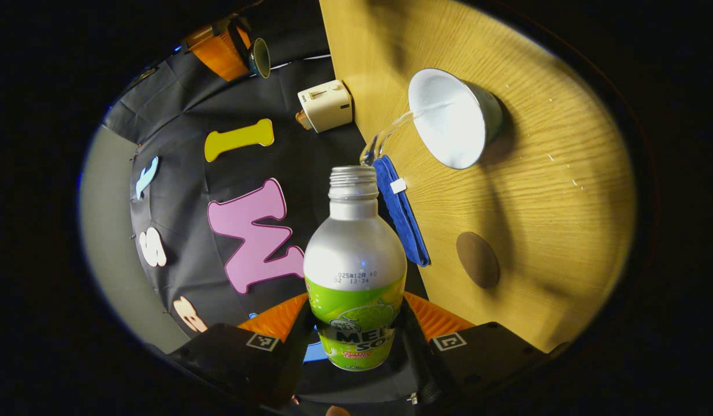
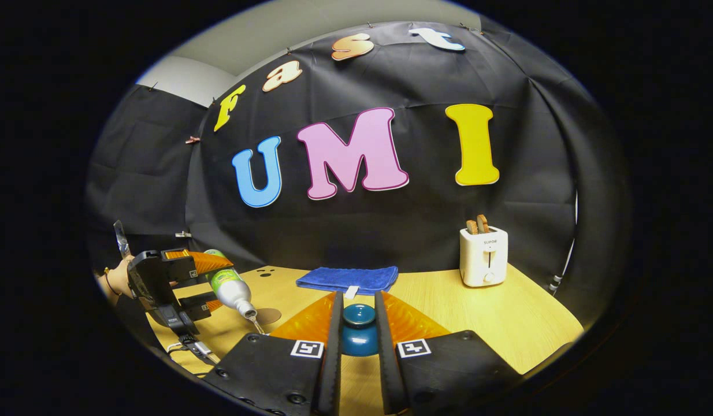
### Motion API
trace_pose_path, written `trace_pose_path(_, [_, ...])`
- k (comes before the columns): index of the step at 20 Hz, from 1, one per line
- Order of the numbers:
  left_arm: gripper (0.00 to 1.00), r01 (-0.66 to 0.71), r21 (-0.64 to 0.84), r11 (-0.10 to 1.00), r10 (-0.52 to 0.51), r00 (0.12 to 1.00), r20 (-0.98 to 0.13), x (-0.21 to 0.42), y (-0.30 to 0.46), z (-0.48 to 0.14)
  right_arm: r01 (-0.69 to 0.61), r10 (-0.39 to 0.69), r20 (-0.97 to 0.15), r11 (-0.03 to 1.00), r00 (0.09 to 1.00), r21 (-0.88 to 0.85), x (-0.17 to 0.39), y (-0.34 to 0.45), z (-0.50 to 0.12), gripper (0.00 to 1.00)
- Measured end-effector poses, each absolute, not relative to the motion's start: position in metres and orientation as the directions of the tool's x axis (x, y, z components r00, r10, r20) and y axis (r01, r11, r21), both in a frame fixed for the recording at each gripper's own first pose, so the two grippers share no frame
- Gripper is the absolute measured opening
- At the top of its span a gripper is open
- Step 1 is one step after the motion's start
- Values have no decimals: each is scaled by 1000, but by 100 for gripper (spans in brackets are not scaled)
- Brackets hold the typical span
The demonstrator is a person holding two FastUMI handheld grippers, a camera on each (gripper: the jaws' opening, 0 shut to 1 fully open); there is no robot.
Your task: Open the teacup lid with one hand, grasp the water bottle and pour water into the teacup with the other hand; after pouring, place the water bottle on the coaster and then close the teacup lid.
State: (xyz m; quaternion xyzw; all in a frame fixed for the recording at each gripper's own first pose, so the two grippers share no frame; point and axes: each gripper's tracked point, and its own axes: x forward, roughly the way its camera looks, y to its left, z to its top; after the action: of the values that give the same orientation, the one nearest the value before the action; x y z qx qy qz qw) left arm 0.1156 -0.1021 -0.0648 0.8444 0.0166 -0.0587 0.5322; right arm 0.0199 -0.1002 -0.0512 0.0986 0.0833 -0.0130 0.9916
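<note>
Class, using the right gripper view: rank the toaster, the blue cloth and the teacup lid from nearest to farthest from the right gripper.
1. Teacup lid: held between the right gripper jaws.
2. Blue cloth: straight ahead, mid-table.
3. Toaster: ahead to the right, by the back wall.

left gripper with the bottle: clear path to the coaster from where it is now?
Probably yes. The left gripper is shut on the water bottle, tilted and pouring into the teacup. The coaster lies bare on the table, beside the blue cloth, with nothing on it.
</note>
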Motion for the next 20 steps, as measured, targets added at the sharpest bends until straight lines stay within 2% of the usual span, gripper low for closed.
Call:
trace_pose_path(11, [81, 71, 831, -551, -44, 993, -113, 124, -105, -49, 45, -12, -159, 978, 987, 201, 19, -103, -48, 32])
trace_pose_path(20, [82, 35, 709, -705, -72, 990, -121, 132, -114, -36, 48, -16, -154, 977, 988, 208, 17, -106, -45, 32])
